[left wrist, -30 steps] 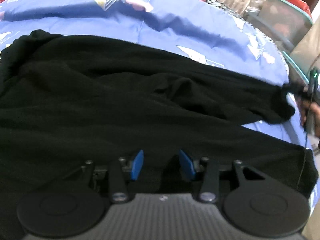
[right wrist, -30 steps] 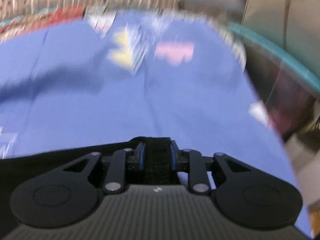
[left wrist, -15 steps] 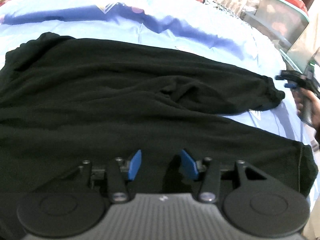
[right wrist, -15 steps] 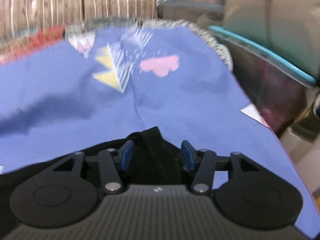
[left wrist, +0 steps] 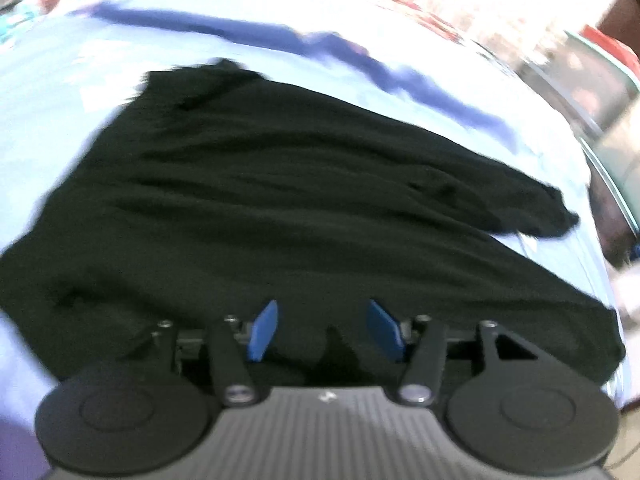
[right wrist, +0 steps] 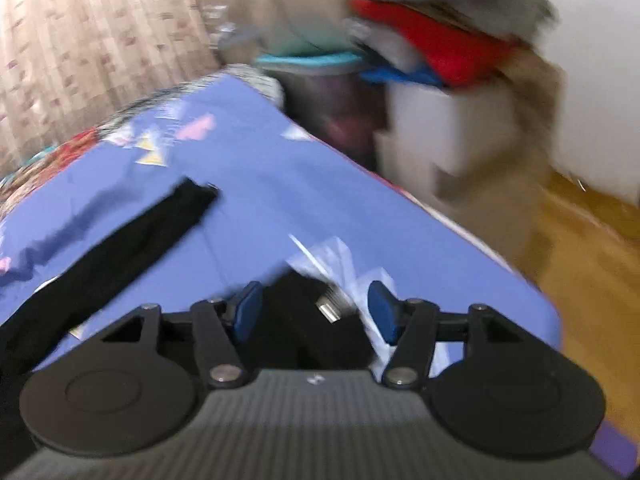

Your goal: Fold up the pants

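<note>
Black pants (left wrist: 280, 208) lie spread across a blue patterned sheet (left wrist: 60, 92), the two legs reaching to the right. My left gripper (left wrist: 326, 330) is open above the near edge of the pants, nothing between its blue fingers. In the right wrist view one leg (right wrist: 132, 232) stretches away to the left and the other leg's cuff (right wrist: 304, 312) lies under my right gripper (right wrist: 314, 312), which is open and holds nothing. Both views are blurred.
The sheet's right edge (right wrist: 460, 236) drops to a wooden floor (right wrist: 592, 264). Beyond it stand a white bin (right wrist: 452, 128) piled with red and grey clothes and a teal-rimmed container (right wrist: 320, 60). Curtains (right wrist: 80, 40) hang behind the bed.
My right gripper opened, let go of the far leg's cuff and swung right toward the near leg's cuff. My left gripper stayed open and drew back a little.
</note>
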Motion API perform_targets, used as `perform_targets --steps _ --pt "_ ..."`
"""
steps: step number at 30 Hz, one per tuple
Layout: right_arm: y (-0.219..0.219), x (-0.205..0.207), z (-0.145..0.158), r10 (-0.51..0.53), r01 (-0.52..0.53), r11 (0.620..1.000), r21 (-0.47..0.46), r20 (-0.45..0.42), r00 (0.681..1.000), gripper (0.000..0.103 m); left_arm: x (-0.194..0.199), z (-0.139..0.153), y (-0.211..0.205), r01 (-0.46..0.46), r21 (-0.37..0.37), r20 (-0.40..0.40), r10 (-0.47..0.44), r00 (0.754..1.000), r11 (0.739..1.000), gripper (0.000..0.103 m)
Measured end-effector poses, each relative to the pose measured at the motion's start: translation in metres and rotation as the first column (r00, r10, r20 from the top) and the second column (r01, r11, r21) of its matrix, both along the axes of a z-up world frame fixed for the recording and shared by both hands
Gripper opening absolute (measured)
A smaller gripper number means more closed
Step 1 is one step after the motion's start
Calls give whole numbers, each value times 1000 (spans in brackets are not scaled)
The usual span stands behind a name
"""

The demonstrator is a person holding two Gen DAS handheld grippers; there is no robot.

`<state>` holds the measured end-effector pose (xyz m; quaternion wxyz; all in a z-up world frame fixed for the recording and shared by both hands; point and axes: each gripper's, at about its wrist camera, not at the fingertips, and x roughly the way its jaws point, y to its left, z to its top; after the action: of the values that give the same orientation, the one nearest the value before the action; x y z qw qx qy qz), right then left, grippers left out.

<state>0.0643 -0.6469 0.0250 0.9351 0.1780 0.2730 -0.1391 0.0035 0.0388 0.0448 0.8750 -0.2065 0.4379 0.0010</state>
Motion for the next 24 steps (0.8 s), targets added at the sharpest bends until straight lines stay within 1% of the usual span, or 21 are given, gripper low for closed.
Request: perform_targets --steps 2,4,6,8,9,11,12,13,14,15,16,17,18,19,20,21,22,23,24 --pt "-8 -8 -15 -22 22 994 107 -1 1000 64 -16 4 22 -69 -6 -4 69 998 998 55" --pt "-10 -7 -28 -42 39 979 202 13 999 64 -30 5 43 -137 -23 -12 137 991 990 57" --pt "-9 -2 -39 -47 41 960 276 15 999 64 -41 5 60 -194 -46 -24 193 981 980 58" --pt "-6 7 -53 -53 53 937 346 -8 999 64 -50 0 76 -249 -81 -42 247 968 965 60" --pt "-3 13 -59 -60 65 927 368 -24 998 60 -53 -3 82 -267 -95 -51 263 963 959 61" --pt "4 11 -63 -91 98 927 363 -38 995 12 -53 -12 91 -300 -114 -74 293 953 947 61" --pt "7 13 -62 -101 113 924 365 -52 994 6 -51 -16 93 -310 -121 -83 302 950 943 59" --pt "10 7 -56 -134 137 923 360 -32 990 6 -49 -20 94 -320 -127 -90 310 946 939 56" --pt "12 -1 -48 -170 157 929 336 7 985 6 -46 -23 94 -326 -126 -93 316 944 937 53" --pt "14 -10 -39 -209 182 935 304 57 976 6 -43 -25 94 -331 -122 -95 321 942 936 49" --pt "13 -15 -36 -248 218 931 294 70 966 6 -41 -28 94 -335 -120 -99 325 941 934 48" --pt "12 -15 -38 -277 255 926 279 42 960 6 -40 -29 93 -336 -124 -101 325 940 934 48" --pt "13 -10 -43 -294 291 928 234 -23 955 8 -39 -30 92 -334 -125 -101 323 941 934 49" --pt "15 -4 -49 -290 300 934 195 -78 954 15 -40 -30 92 -327 -124 -96 317 944 937 49" --pt "17 -2 -52 -277 293 940 173 -111 954 16 -40 -31 93 -321 -120 -92 311 946 940 48" --pt "20 -5 -50 -277 290 944 159 -97 956 22 -41 -30 94 -319 -115 -91 310 946 941 48" --pt "24 -11 -45 -297 306 941 145 -78 952 37 -44 -30 96 -324 -120 -91 314 945 939 50" --pt "28 -16 -40 -319 324 937 131 -58 946 45 -46 -30 98 -330 -131 -92 320 943 935 50" --pt "33 -21 -33 -337 339 933 121 -34 941 49 -50 -29 100 -332 -147 -92 321 942 932 50"
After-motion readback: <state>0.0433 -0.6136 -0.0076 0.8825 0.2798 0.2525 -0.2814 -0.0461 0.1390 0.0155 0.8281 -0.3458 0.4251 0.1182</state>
